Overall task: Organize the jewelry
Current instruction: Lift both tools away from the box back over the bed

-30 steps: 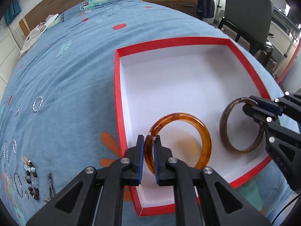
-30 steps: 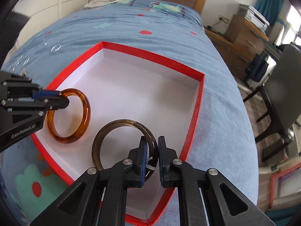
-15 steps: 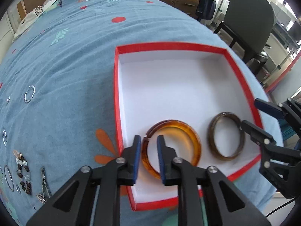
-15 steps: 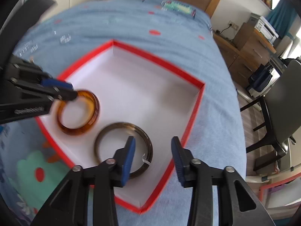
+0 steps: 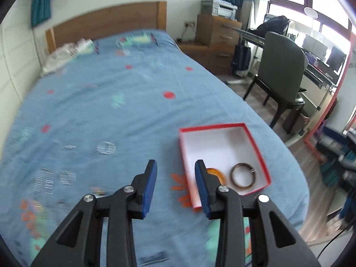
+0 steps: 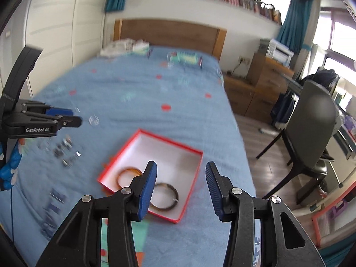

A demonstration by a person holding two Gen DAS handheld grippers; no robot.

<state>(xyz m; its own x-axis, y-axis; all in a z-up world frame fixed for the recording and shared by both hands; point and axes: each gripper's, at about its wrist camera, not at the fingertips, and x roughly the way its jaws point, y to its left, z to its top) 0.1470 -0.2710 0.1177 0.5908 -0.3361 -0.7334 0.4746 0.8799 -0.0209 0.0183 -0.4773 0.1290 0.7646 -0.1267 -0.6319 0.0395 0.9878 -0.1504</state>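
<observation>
Left gripper [image 5: 175, 185]: jaws spread wide, nothing between them, held high above the bedspread just left of the box.
Right gripper [image 6: 180, 188]: jaws parted wide and empty, raised above the box's near corner.
Amber bangle [image 6: 129, 175]: flat on the box floor, near-left area, half hidden behind a finger in each view.
Dark brown bangle [image 5: 243, 176]: flat on the box floor beside the amber one, close but apart as far as can be told.
Red-rimmed box [image 5: 255, 143]: shallow, white inside, most of the floor bare, sitting on the bed near its right edge.
Step in hand: both bangles look deposited and let go; likely the gap between one placement and the next pick.
Next move: probably swinging left toward the loose pieces, lowering over one, closing gently on thin metal lying on soft cloth.
Loose jewelry [image 6: 65, 150]: small rings and dark bits scattered on the cover left of the box, too blurred to name.
Bedspread [image 5: 111, 93]: blue, with red dots and flower prints, soft and yielding.
Beyond: wooden headboard [image 6: 169, 34], wooden drawers [image 5: 219, 42], dark chair [image 5: 282, 60], book shelf above, teal curtains, bright windows.
</observation>
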